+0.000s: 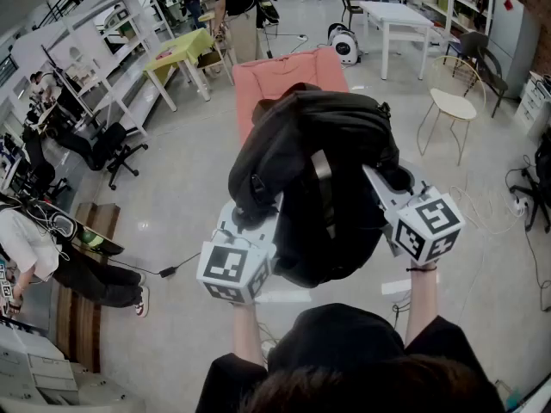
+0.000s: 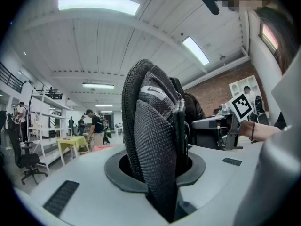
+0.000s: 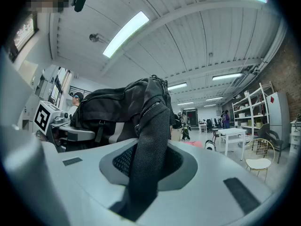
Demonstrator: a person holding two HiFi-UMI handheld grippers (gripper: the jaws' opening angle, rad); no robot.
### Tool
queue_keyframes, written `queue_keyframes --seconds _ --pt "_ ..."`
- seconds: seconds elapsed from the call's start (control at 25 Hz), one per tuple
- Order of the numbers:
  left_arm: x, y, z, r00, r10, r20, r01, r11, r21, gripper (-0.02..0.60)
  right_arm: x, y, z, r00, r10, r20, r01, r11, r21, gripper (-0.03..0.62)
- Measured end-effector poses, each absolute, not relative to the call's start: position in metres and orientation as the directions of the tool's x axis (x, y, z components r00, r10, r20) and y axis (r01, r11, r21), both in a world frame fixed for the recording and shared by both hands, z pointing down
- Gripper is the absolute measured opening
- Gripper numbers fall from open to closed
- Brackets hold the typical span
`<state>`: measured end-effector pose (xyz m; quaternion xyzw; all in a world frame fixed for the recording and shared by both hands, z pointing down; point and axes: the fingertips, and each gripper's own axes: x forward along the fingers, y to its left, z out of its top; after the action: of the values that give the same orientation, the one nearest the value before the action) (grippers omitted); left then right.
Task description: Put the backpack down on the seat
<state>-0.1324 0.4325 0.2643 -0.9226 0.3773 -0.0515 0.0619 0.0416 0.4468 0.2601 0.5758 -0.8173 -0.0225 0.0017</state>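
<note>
**HEAD VIEW**
- Backpack: black, bulky, held up off the floor betw. both claws.
- L claw: tips hidden under the pack's left flank; grip not readable here.
- R claw: tips buried in the pack's right flank.
- Seat: pink, flat, just beyond the claws. The pack's far end overlaps it in the picture; contact cannot be told.
- Shown only here: whole pack outline and both claws at once. A white table and a white chair are seen well ahead-right of the R claw.

**L GRIPPER VIEW**
- L claw: closed on a mesh strap, which is pinched in the slot and rises upright from it.
- Strap look: grey-black padded mesh, thick rim, small white patch near the top, zip teeth along the right edge.
- Shown only here: weave detail. The R cube is seen off to the right, and a yellow table far off to the left.

**R GRIPPER VIEW**
- R claw: clamped on a black strap, which runs up from the jaws to the pack.
- Pack body: sits up-left of the jaws, dark and creased, with a buckle on its side.
- Container: nothing inside the pack can be seen; a zip line is visible near the strap top.
- Shelf rack: far right of the claw, with boxes on its shelves.
</note>
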Motion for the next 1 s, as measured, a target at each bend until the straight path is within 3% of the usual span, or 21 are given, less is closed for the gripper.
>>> queue_keyframes --seconds 1.0 --pt "-0.083 0.393 0.302 0.659 -0.743 0.114 -0.737 -0.669 -0.097 0.112 0.093 0.392 0.291 -0.414 -0.910 0.032 -0.910 0.412 -0.043 0.091"
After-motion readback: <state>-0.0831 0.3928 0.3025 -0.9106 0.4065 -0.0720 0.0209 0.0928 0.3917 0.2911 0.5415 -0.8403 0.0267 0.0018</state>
